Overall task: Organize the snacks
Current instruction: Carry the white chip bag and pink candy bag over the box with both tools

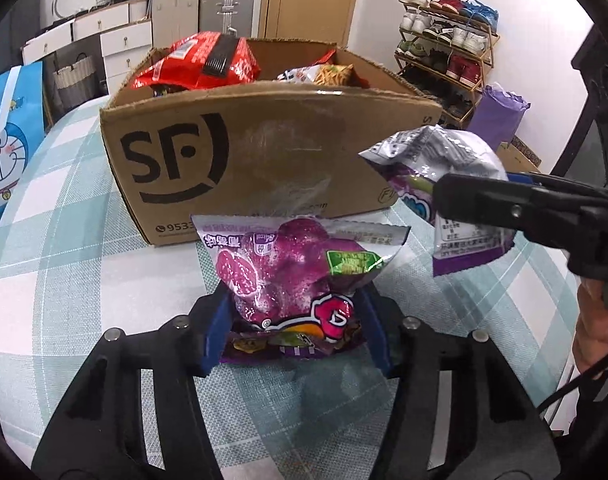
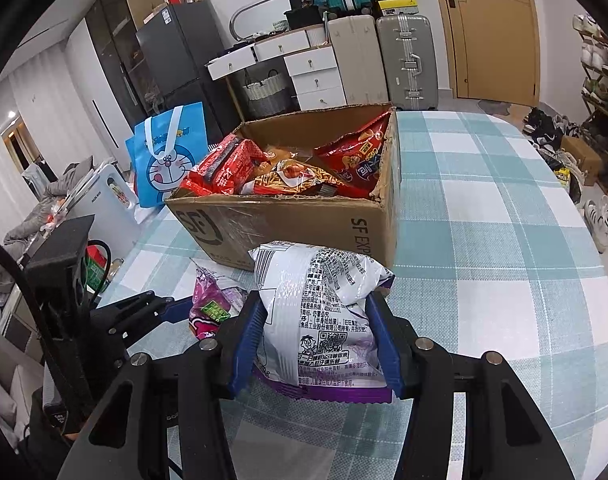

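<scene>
The left gripper (image 1: 293,320) pinches a purple candy bag (image 1: 287,276) on the checked tablecloth (image 1: 63,240) before the cardboard box (image 1: 263,148), while the right gripper (image 2: 318,344) clamps a silver snack bag (image 2: 320,304) just beside it.

A table (image 2: 484,208) covered in a teal-and-white checked cloth carried 1 open cardboard box (image 1: 263,152) of snacks; a purple snack bag (image 1: 287,280) lay on the cloth just before it.
</scene>
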